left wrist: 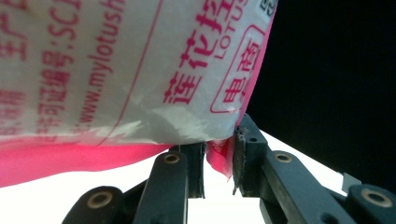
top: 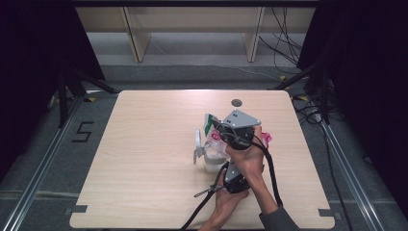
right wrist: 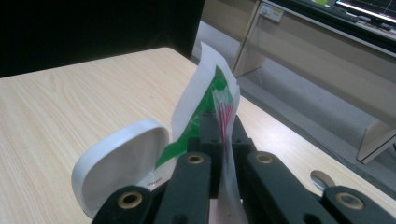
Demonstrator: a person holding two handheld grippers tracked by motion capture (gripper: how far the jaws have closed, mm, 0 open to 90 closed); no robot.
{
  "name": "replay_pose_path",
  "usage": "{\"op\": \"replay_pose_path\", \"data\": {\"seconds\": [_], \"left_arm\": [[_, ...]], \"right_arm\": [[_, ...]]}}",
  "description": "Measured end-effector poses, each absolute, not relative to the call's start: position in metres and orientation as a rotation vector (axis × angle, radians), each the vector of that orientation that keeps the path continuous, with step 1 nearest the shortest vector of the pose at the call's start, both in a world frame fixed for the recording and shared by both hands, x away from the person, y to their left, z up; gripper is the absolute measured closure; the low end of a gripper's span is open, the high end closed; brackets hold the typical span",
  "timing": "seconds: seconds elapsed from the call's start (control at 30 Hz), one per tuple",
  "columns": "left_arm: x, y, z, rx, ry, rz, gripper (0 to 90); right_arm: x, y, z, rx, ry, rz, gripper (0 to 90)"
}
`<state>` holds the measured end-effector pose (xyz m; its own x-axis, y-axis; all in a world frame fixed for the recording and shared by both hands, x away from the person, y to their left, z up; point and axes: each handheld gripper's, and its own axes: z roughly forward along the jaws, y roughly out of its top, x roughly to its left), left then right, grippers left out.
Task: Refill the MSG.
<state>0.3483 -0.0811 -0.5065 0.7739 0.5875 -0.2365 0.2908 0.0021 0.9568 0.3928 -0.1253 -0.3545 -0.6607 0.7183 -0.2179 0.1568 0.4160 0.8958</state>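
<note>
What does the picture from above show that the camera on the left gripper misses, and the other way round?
From above: the whole wooden table, the person's hands, both grippers, a white container with an open lid, cables and the floor beyond.

From the left gripper: red printed lettering on the packet, read close up, and its black jaws pinching the packet's pink edge.

Both: the white and pink plastic packet, which appears as a small pink and white patch beside the hands from above, and a strip of table.
</note>
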Motion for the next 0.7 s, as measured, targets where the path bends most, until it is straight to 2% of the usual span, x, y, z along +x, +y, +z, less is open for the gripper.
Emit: {"op": "replay_pose_path", "data": {"seconds": [0.37, 0.63, 0.7], "left_arm": [[0.3481, -0.0799, -0.505, 1.61, 0.727, 0.279, 76.1], [0.349, -0.0802, -0.5058, 1.597, 0.717, 0.28, 76.1], [0.3484, -0.0798, -0.5051, 1.612, 0.726, 0.289, 76.1]], "right_arm": [[0.3894, -0.1228, -0.3539, 0.774, 2.103, 1.239, 90.0], [0.3941, -0.1244, -0.3531, 0.679, 2.084, 1.208, 90.0], [0.3898, -0.1224, -0.3535, 0.764, 2.107, 1.237, 90.0]]}}
